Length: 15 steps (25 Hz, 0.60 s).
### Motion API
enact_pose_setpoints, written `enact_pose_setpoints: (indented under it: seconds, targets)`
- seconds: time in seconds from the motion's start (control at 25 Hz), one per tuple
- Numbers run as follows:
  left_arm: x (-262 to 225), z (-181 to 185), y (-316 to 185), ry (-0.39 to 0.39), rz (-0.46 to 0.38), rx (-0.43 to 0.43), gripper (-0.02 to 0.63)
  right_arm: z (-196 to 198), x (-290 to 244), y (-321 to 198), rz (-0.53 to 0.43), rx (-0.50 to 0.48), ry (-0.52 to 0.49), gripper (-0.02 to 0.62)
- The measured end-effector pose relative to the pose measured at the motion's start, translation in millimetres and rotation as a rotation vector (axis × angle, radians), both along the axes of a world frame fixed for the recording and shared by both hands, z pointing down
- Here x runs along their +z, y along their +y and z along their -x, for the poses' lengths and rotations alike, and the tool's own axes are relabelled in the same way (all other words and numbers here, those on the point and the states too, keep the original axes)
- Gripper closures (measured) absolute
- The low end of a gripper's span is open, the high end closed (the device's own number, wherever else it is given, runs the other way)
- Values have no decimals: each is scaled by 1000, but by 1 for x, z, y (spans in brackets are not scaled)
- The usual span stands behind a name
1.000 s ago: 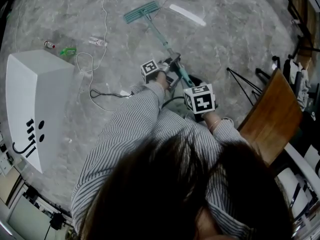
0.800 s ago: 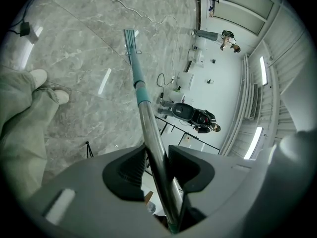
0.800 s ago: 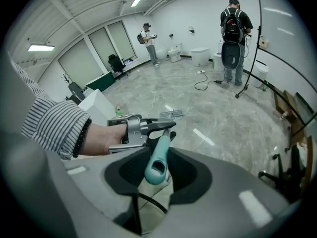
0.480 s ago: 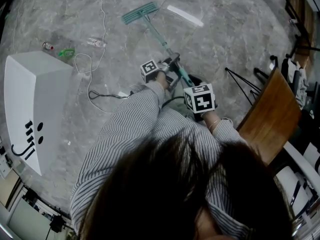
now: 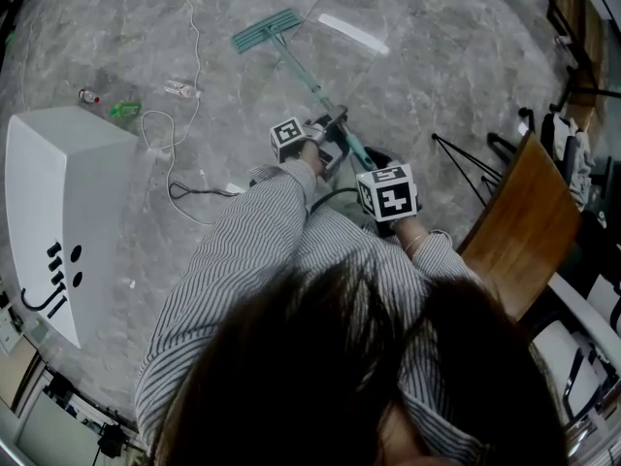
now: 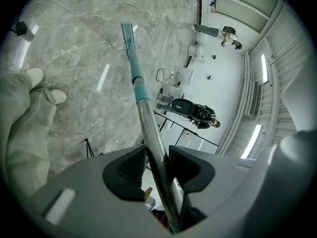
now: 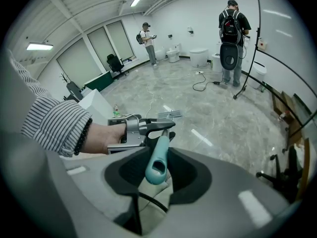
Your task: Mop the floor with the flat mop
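Two grippers, one pole: left gripper (image 6: 157, 165) clamped on the metal shaft (image 6: 150, 133), right gripper (image 7: 158, 175) closed on the teal handle end (image 7: 157, 158). I'd guess that's for steering. The flat mop (image 5: 266, 29) sits flat on the floor (image 5: 437, 66), upper centre of the head view.

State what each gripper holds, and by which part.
Both hold the flat mop: the left gripper clamps its metal pole, the right gripper its teal handle end.
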<state>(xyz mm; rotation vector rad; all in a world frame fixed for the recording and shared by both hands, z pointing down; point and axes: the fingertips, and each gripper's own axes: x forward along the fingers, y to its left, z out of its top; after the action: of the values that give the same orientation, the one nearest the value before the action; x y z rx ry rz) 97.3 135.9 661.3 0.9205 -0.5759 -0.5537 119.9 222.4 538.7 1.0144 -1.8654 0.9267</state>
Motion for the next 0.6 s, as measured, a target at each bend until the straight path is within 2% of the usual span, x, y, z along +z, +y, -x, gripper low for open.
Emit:
enact_pose_setpoints:
  seconds: [0.2, 0.32, 0.6]
  targets:
    - [-3, -8, -5, 14, -25, 10, 471, -6, -1, -3, 5, -4, 2, 482]
    - [0, -14, -11, 23, -37, 1, 493, -5, -1, -4, 8, -26, 4, 482]
    - [-9, -36, -22, 26, -77, 49, 511, -12, -3, -10, 13, -50, 7, 482]
